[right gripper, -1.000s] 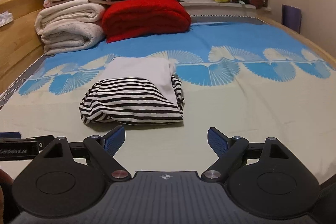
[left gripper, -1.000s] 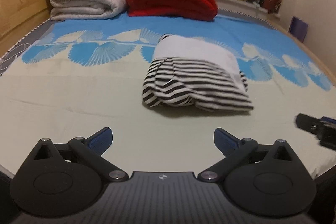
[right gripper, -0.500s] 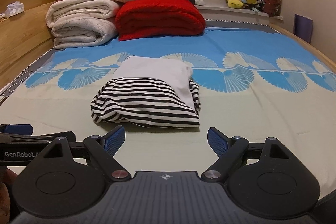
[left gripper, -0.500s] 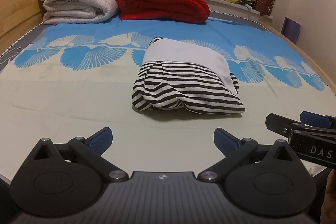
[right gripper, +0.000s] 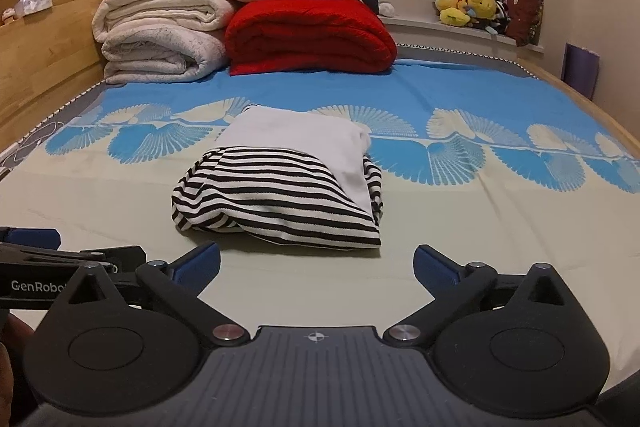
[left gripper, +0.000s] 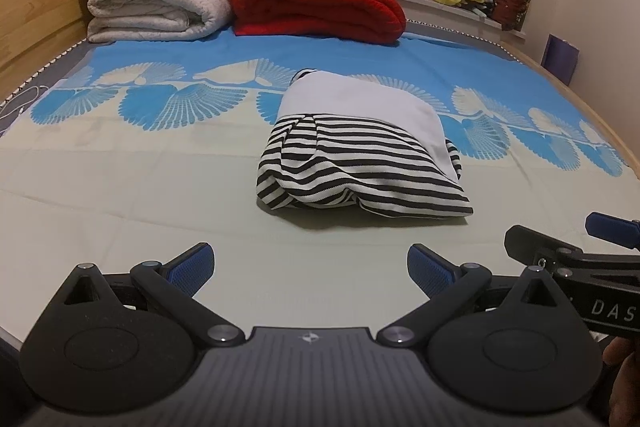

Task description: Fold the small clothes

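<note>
— Where do things stand with the shirt?

— The striped garment (right gripper: 280,195) lies folded into a compact bundle on the bed (right gripper: 480,227), white panel on top, stripes toward me, just ahead of both my tongs. Neither touches it.

— And the tongs themselves?

— My right tongs (right gripper: 316,263) have just been opening — they now stand wide with nothing between the pads, only bare sheet. My left tongs (left gripper: 310,265) are spread wide too, empty, hovering over the sheet short of the bundle's near edge. Compared with a moment ago the right pair has slid sideways, so the bundle now sits more squarely ahead of them, and they show more fully at the edge of my left view.

— What does that mean for the job?

— I'd judge the folding of this piece is essentially done: the bundle holds its shape unaided, though its near left corner bulges a little. The stacked blankets (right gripper: 160,39) and red quilt (right gripper: 308,35) at the head of the bed are well apart from it. Next I'd either tidy that corner or leave it.
</note>
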Tool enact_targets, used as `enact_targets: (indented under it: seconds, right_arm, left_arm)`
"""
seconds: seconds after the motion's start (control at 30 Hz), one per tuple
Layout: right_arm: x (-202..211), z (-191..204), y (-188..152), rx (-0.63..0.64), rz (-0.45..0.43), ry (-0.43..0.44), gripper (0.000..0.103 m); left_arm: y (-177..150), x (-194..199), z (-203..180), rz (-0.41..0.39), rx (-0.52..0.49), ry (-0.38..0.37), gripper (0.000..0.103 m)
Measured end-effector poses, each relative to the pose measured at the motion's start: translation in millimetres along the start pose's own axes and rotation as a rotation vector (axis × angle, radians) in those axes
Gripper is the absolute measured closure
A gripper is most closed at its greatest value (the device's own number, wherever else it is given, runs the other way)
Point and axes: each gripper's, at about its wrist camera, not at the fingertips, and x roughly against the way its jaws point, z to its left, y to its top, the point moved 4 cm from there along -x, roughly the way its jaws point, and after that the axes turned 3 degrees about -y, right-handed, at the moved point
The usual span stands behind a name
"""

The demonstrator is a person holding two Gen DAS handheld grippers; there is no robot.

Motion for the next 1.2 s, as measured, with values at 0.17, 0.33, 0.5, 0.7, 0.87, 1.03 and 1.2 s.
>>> enact_targets:
  seconds: [0.17, 0.33, 0.5, 0.7, 0.87, 1.03, 1.2]
  right_arm:
    - [-2.5, 2.5, -0.3, 0.003, 0.018, 0.011, 0.001]
    - [-4.1, 2.4, -0.5, -0.001, 0.027, 0.009, 0.001]
    - [-4.9, 0.6, -1.1, -0.008, 0.029, -0.001, 0.001]
    - [-5.7, 0.8, -2.1, -0.007, 0.034, -0.006, 0.001]
    - [-6.2, 1.9, -2.8, -0.002, 0.036, -0.008, 0.001]
    - [-6.4, 2.3, -2.9, -0.002, 0.036, -0.009, 0.001]
    - [-6.4, 2.3, -3.0, 0.002, 0.036, -0.008, 0.001]
  left_arm:
    - [-1.1, -1.4, 0.7, 0.004, -0.004, 0.007, 0.0]
    - [-1.2, -3.1, 2.3, 0.004, -0.007, 0.013, 0.0]
    - [-1.5, -3.5, 2.1, 0.003, -0.008, 0.013, 0.0]
    - [-1.6, -4.3, 3.1, 0.002, -0.014, 0.019, 0.0]
    - [-1.2, -4.8, 3.0, -0.002, -0.021, 0.021, 0.0]
    - [-1.4, -3.8, 2.2, -0.004, -0.022, 0.018, 0.0]
    - [-1.3, -4.3, 1.8, -0.006, -0.029, 0.011, 0.0]
